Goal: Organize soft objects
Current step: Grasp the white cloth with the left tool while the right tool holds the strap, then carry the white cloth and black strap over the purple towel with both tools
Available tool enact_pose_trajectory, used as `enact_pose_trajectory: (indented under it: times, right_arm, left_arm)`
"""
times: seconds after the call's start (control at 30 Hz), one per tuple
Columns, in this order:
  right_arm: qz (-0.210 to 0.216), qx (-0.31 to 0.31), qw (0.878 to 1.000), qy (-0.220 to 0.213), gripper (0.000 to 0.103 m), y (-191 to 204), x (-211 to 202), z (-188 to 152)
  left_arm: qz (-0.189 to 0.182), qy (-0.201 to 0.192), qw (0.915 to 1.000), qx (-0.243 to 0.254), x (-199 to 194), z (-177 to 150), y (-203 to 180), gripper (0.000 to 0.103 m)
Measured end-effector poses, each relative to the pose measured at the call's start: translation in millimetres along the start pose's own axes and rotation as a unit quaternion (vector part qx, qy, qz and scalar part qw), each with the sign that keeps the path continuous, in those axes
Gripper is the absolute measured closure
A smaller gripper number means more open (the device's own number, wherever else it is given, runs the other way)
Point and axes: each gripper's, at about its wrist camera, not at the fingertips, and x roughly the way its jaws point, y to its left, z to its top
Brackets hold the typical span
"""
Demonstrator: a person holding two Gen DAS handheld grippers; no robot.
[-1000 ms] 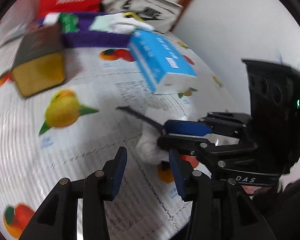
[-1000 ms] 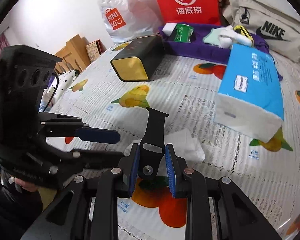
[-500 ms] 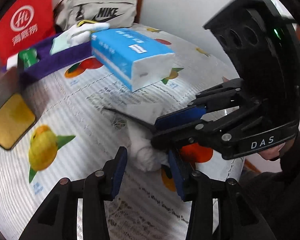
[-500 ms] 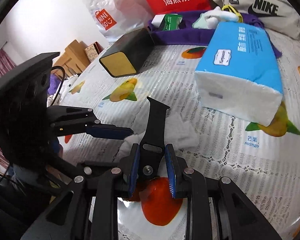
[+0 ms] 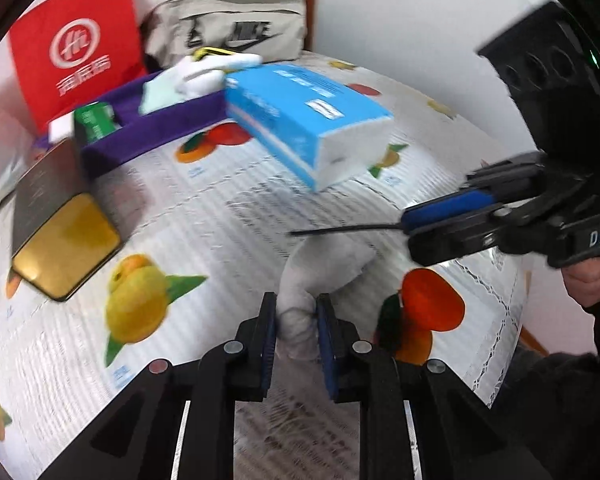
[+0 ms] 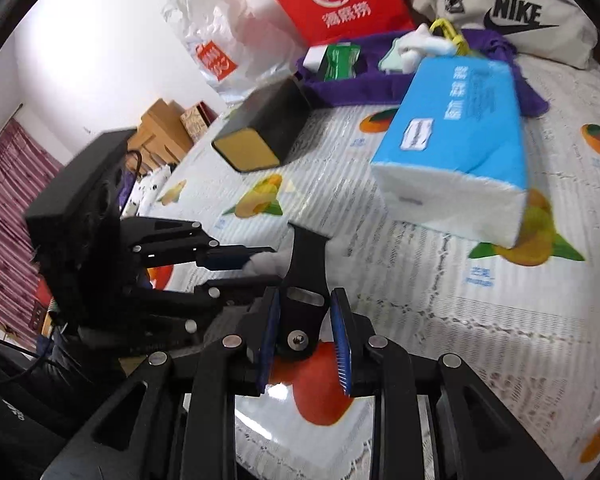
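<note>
White crumpled tissue (image 5: 319,276) lies on the fruit-print tablecloth (image 5: 204,208), near the table's front edge. The left gripper (image 5: 296,322) has just been closing, and its blue pads (image 5: 268,332) now press both sides of the tissue's near end. The right gripper (image 6: 304,334) is clamped on a flat black strap-like piece (image 6: 304,276), which projects forward over the tissue; in the left wrist view this piece appears edge-on as a thin black blade (image 5: 339,229). A hand (image 5: 587,280) grips the right tool's handle. Beyond the tissue lies a blue tissue pack (image 5: 300,128), white end nearest. To its left lies a black box with a gold end face (image 5: 60,244). Behind both sits a purple fabric tray (image 5: 152,132) holding small items. At the back stand a red bag (image 5: 76,56) and a beige bag (image 5: 236,24).
</note>
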Motion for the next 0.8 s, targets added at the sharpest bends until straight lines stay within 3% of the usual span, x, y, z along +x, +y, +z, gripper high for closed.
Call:
enact_pose_trajectory:
  times: [0.33, 0.8]
  right_arm:
    - [-0.029, -0.021, 0.999, -0.022, 0.077, 7, -23, 19]
    - [-0.085, -0.061, 0.992, -0.076, 0.077, 14, -41, 90]
  left_arm:
    - [0.038, -0.032, 0.993, -0.107, -40, 2, 37, 0.084]
    - [0.088, -0.076, 0.9762, -0.183, -78, 41, 95, 0.084]
